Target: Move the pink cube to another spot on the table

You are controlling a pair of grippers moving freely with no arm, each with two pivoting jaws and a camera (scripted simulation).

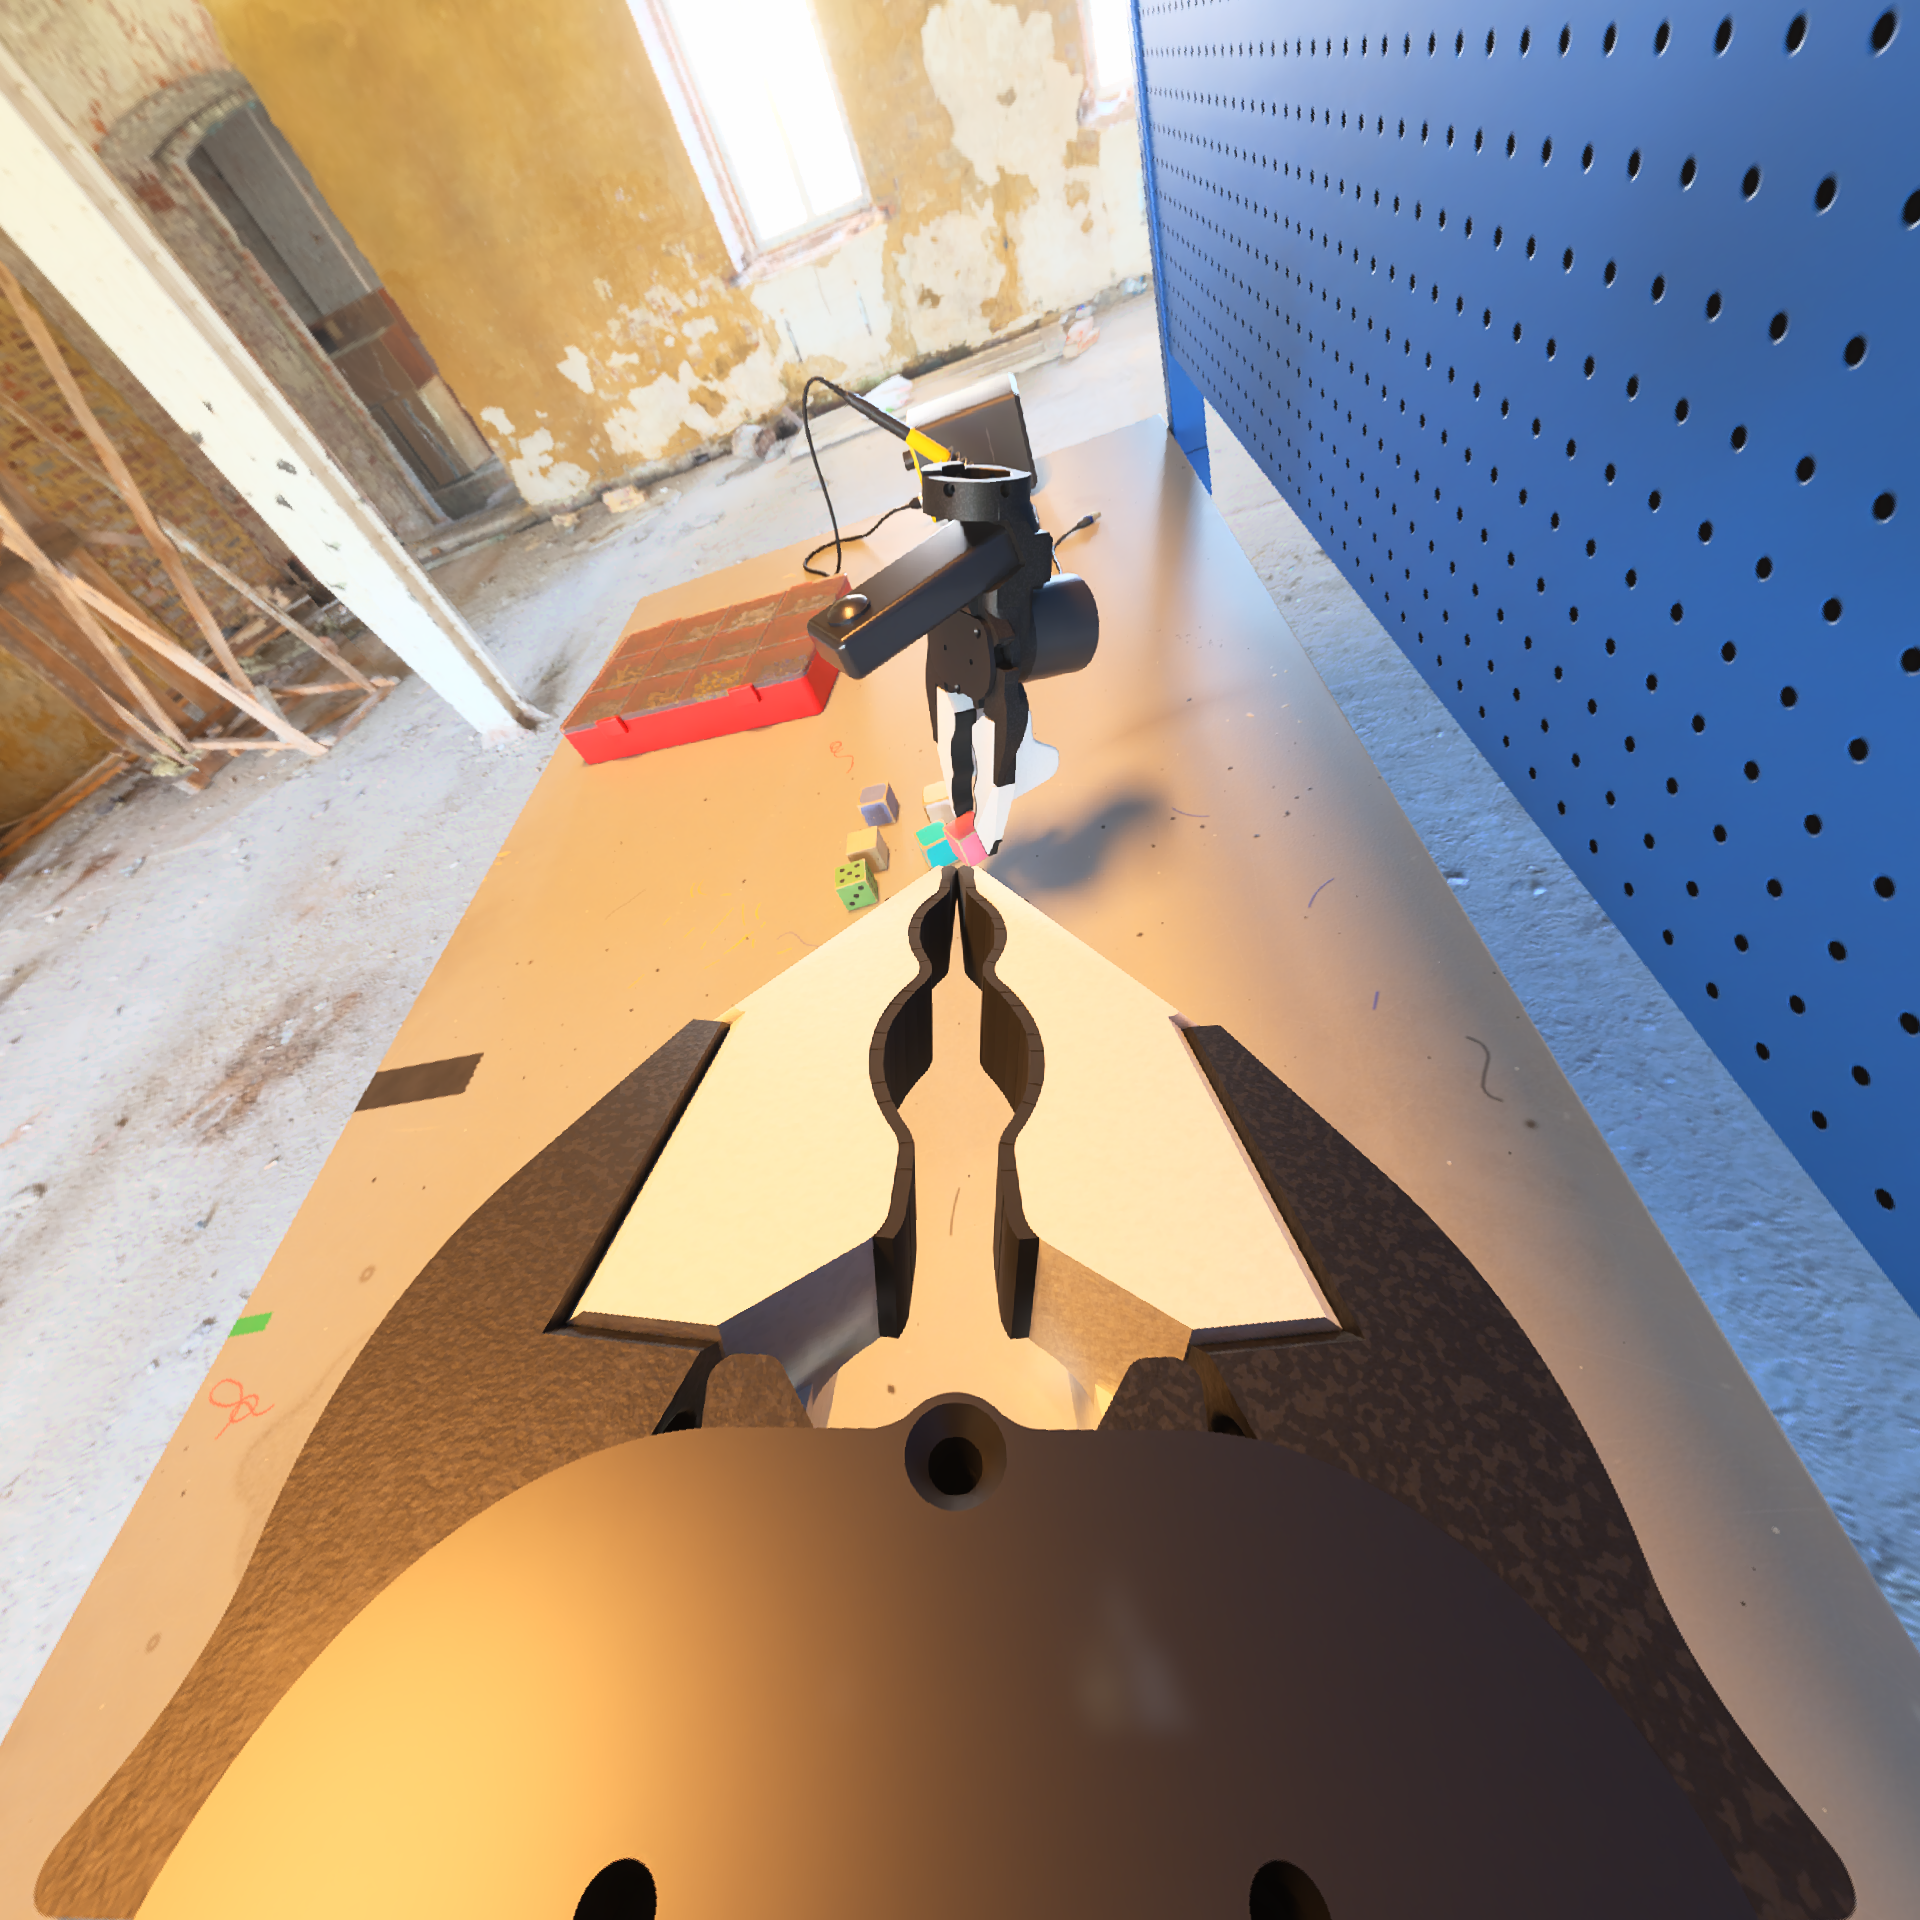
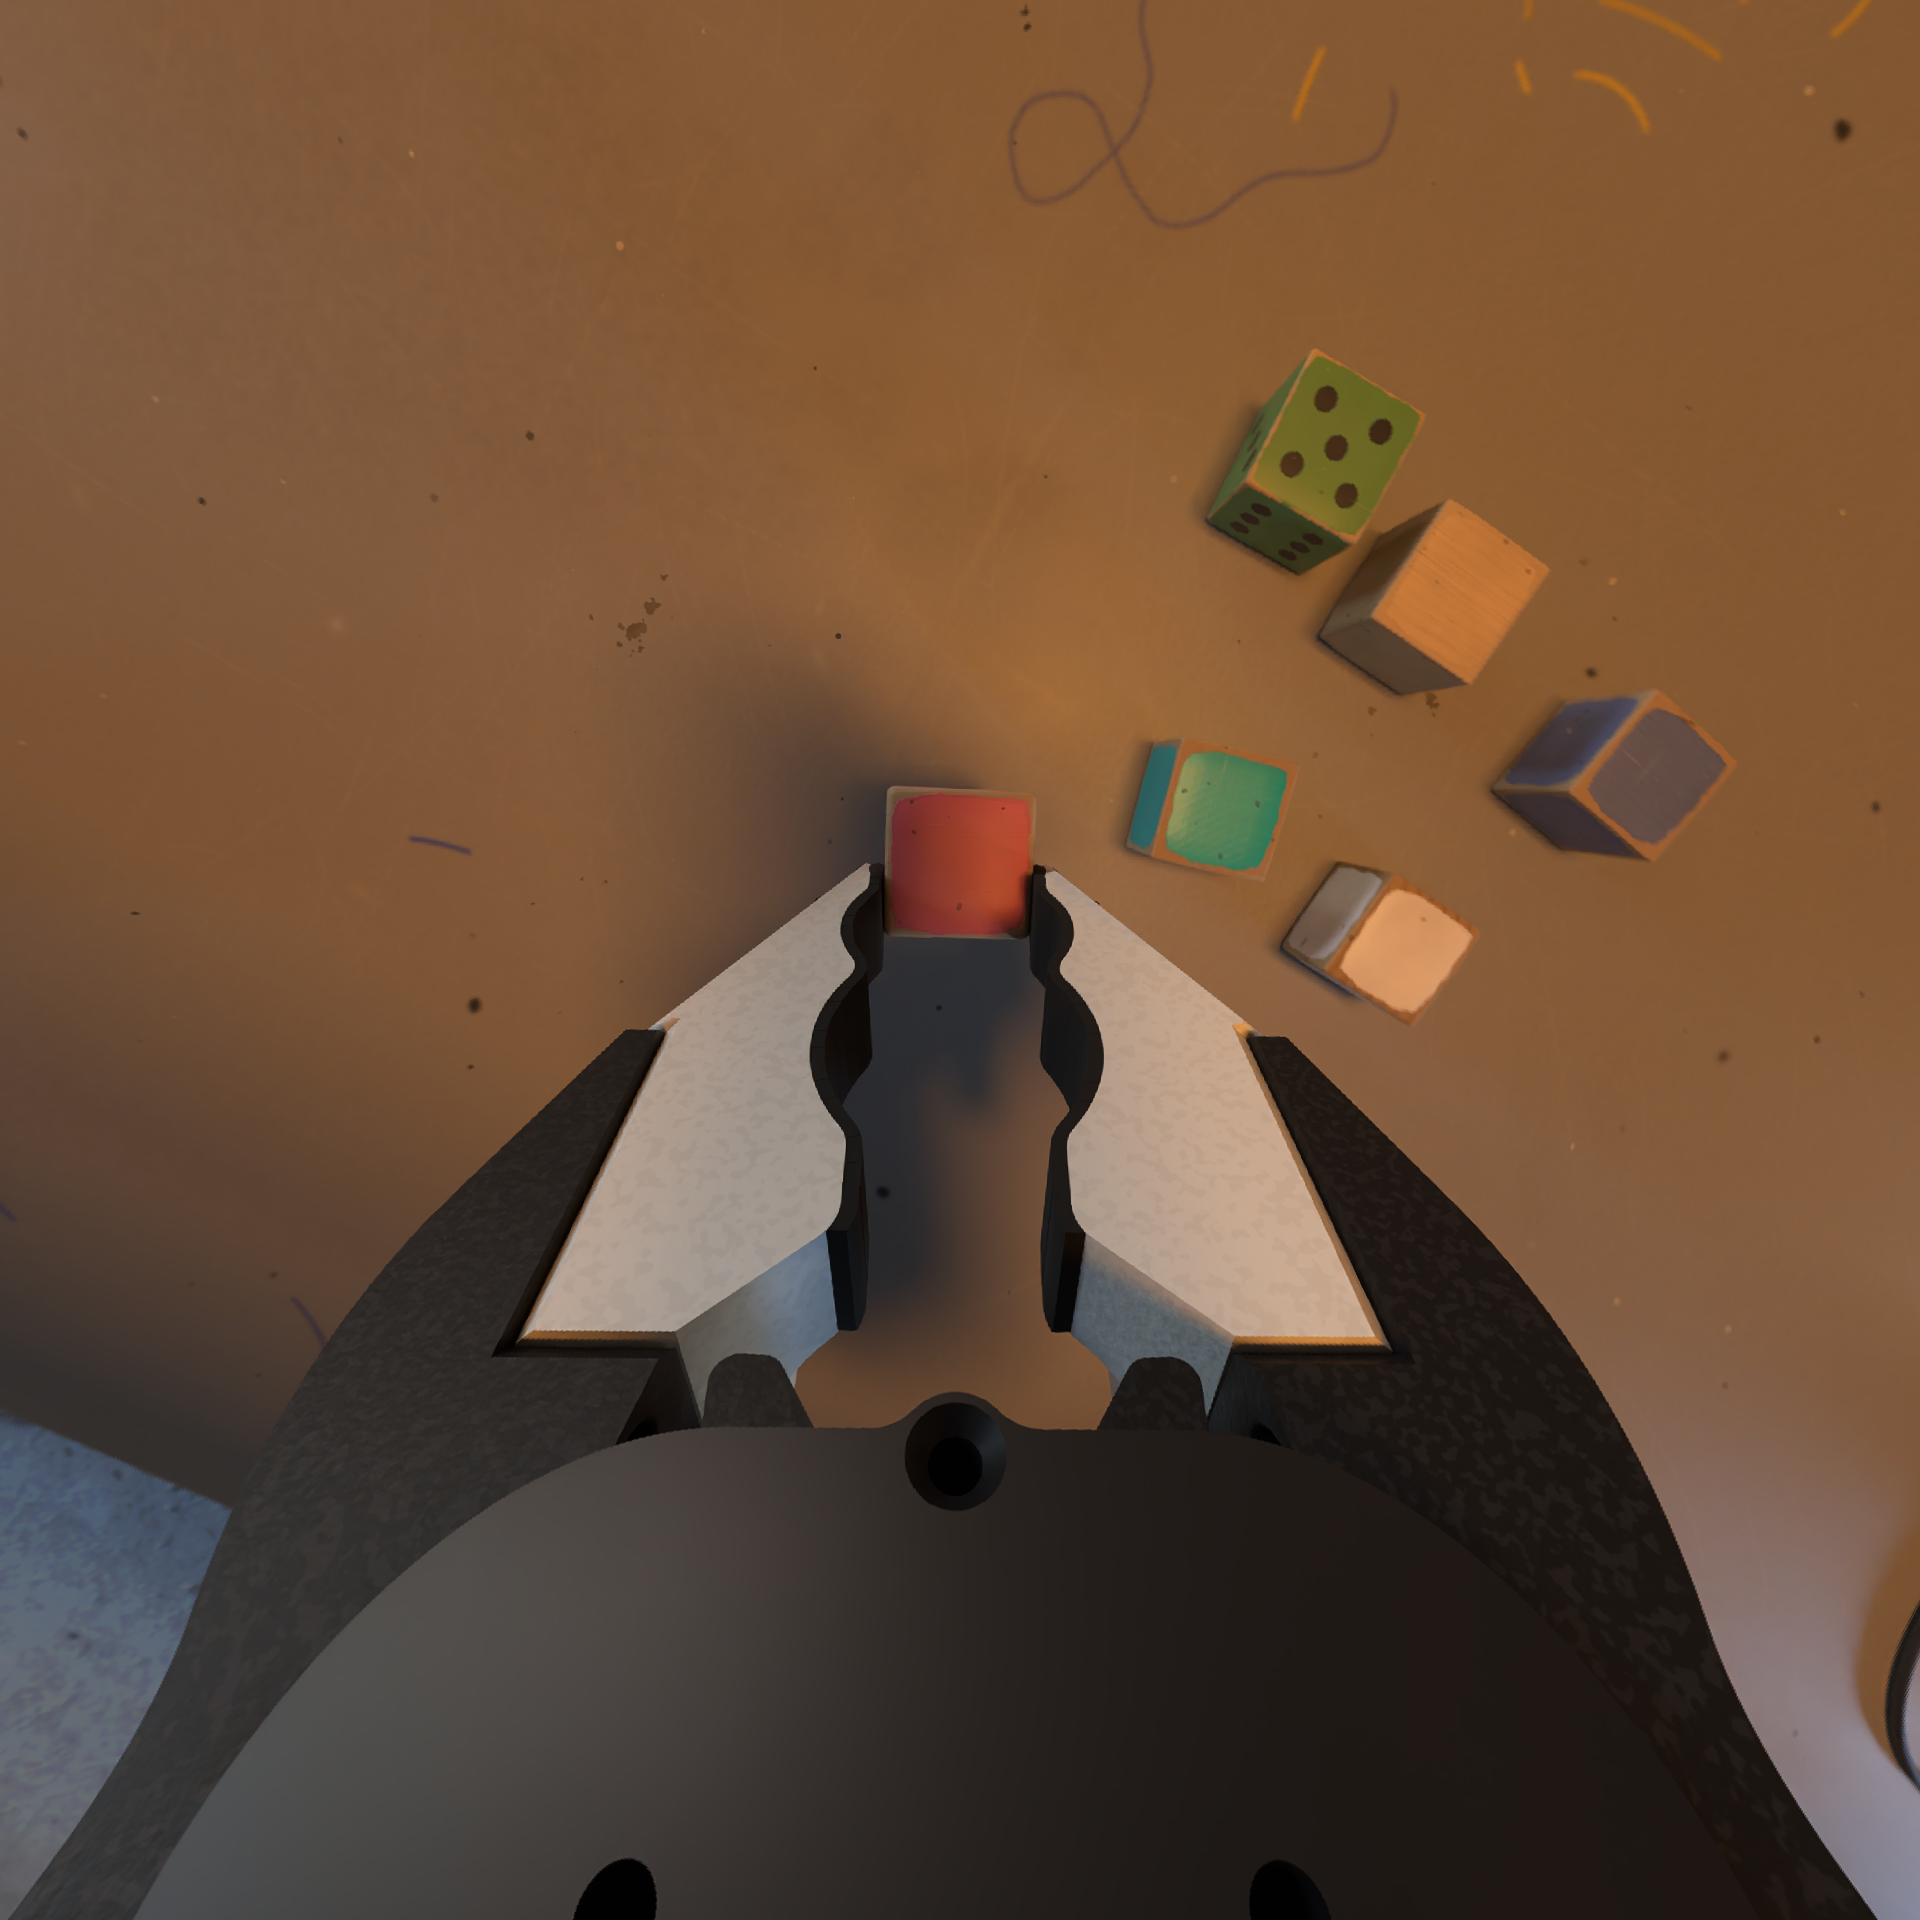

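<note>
The pink cube (image 2: 961,852), red on its top face, sits between the fingertips of my right gripper (image 2: 957,885), which is shut on it and points straight down at the brown table (image 2: 520,520). In the left wrist view the cube (image 1: 968,842) shows its pink side under the right gripper (image 1: 979,823), at or just above the table top; I cannot tell which. My left gripper (image 1: 954,881) is shut and empty, held low over the table, pointing at the cube from a distance.
Right of the pink cube lie a teal cube (image 2: 1216,810), a white cube (image 2: 1382,940), a blue-grey cube (image 2: 1621,774), a wooden cube (image 2: 1439,597) and a green die (image 2: 1325,457). A red compartment box (image 1: 717,675) and a blue pegboard (image 1: 1558,520) stand farther off.
</note>
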